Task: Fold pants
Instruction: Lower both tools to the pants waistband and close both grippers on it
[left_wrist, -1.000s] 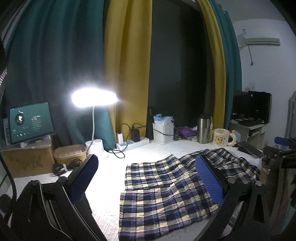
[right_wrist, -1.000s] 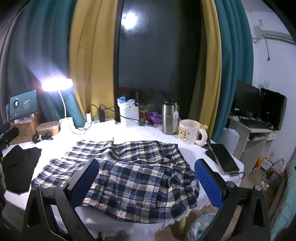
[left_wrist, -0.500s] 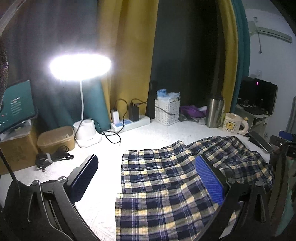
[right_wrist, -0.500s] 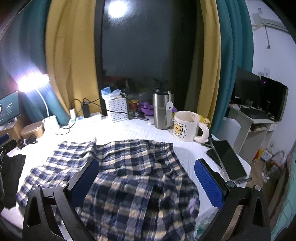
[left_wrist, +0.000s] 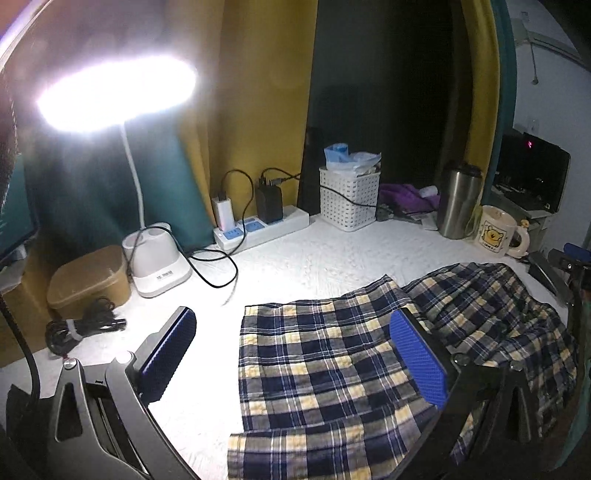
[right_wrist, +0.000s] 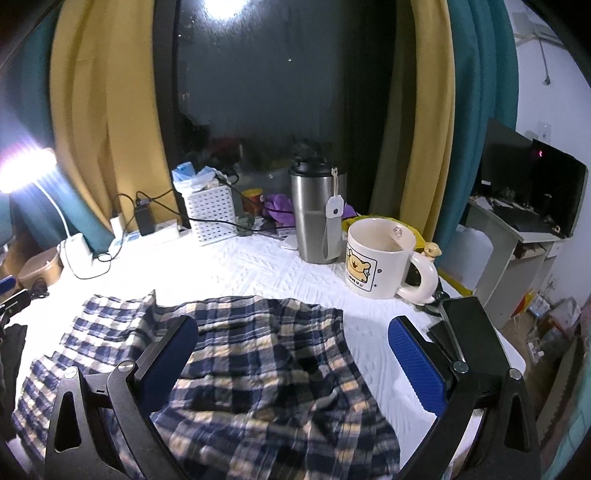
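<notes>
Navy, cream and yellow plaid pants lie spread on the white table cover, legs' ends toward the left gripper, waist bunched at the right. My left gripper is open and empty, low over the leg ends. The pants also show in the right wrist view, rumpled at the waist. My right gripper is open and empty, low over the waist end. The right gripper's tip shows at the far right of the left wrist view.
Along the back stand a lit desk lamp, a power strip, a white basket, a steel tumbler and a bear mug. A dark phone lies at the right table edge. A coiled cable lies left.
Both grippers have moved forward and down toward the table; the pants and back objects look larger and closer. Both stay open and empty. The pants have not moved.
</notes>
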